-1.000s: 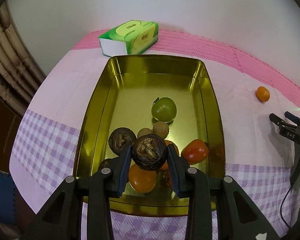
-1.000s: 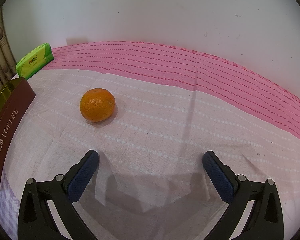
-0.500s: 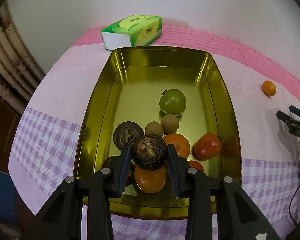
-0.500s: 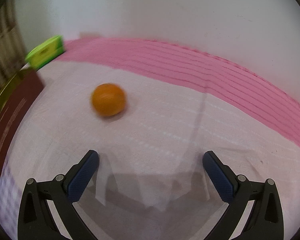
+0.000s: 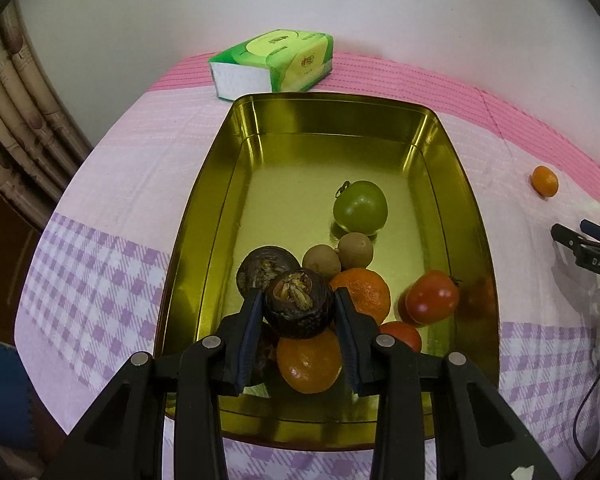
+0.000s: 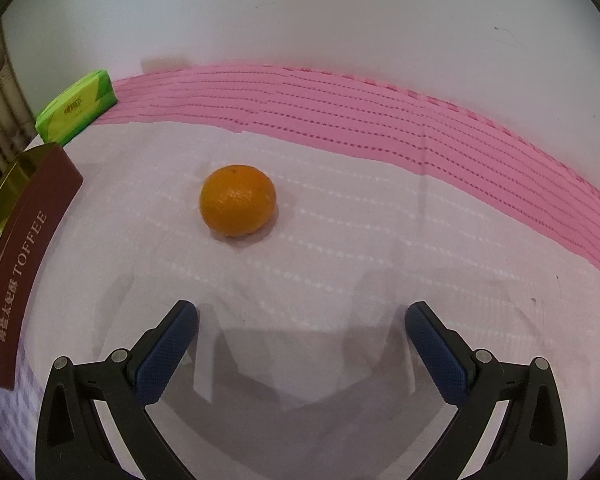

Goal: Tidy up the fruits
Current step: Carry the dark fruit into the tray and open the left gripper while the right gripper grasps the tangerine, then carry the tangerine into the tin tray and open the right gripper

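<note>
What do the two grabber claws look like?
Both are black plastic claws with two fingers. The left gripper has thick black arms, silver round bolts and dark blue ribbed pads. The right gripper looks the same, with bumpy blue pads and silver bolts. No hands or sleeves show.

The word "TOFFEE" runs in pale capitals along the maroon outer wall of the gold tin [image 6: 20, 264], seen from the right wrist view, with a line of Chinese characters beside it too small to read. Print on the green tissue pack [image 5: 276, 62] cannot be made out. The letters "DAS" mark the black right tongs [image 5: 592, 246] at the left view's edge.
</note>
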The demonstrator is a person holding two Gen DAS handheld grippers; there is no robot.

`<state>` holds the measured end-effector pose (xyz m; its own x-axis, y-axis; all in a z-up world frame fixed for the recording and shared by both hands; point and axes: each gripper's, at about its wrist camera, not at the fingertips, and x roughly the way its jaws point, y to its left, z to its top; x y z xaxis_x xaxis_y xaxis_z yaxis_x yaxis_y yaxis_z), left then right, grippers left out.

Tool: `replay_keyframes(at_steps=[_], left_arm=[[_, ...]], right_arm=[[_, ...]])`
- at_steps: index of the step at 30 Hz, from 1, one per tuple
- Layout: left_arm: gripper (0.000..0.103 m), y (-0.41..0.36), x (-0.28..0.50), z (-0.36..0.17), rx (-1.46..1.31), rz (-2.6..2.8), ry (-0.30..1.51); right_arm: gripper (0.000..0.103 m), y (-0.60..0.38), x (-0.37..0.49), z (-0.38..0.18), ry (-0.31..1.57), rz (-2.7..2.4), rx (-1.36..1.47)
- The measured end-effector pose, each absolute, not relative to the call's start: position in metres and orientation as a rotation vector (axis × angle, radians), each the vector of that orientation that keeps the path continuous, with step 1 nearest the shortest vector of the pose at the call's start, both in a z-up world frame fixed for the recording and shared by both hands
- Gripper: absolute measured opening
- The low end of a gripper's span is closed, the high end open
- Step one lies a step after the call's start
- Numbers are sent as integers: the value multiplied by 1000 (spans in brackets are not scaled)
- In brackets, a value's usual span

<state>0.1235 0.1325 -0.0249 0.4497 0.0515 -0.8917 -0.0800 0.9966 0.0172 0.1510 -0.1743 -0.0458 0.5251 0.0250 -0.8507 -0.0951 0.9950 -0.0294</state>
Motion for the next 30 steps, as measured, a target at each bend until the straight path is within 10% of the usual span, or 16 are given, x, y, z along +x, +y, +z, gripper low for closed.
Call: replay_keyframes(at_steps=[10,19,30], left_arm=[[33,134,124,-25,-13,61,1096],[37,134,121,-23,-4,52,1086],[63,128,112,-11,30,52,1043]], right_arm=[[101,-148,181,-46,1010,67,-64],[42,-146,198,-35,994,68,-24],[42,-131,186,-27,985,93,-52]])
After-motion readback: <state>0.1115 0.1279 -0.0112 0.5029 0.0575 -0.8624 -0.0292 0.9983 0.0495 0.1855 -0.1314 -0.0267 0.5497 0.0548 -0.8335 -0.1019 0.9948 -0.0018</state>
